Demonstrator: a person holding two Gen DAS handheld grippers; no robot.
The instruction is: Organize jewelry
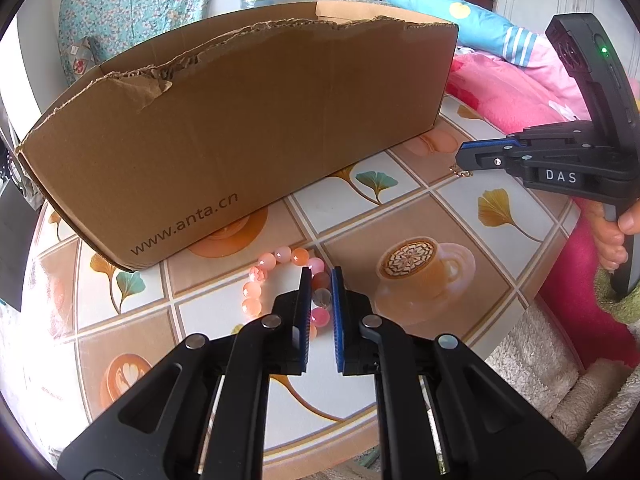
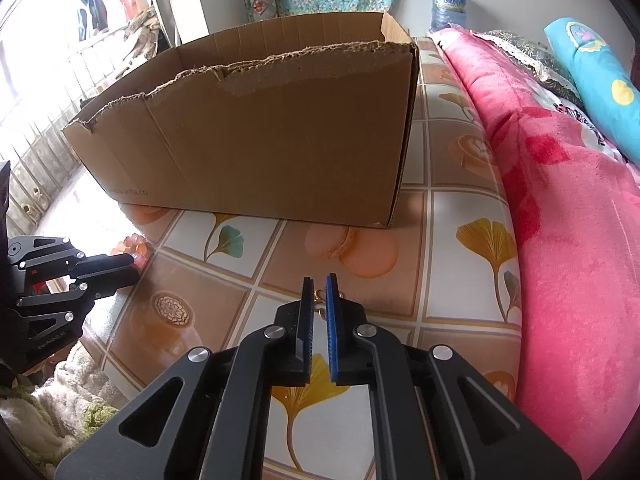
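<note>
Left fingers [image 1: 311,292] clenched on bead bracelet [image 1: 280,280]; right fingers [image 2: 332,300] on gold trinket [image 2: 319,294]; cardboard box [image 1: 240,120] looms behind.

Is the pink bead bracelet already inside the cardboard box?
No: in the left wrist view the bead bracelet lies on the tablecloth in front of the cardboard box, between the left tool's pads.

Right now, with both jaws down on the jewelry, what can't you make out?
- Box inside: both views, near wall hides it.
- Bracelet near beads: left view, left gripper covers them.
- Gold piece: right view, right gripper hides most; too small to identify.
</note>
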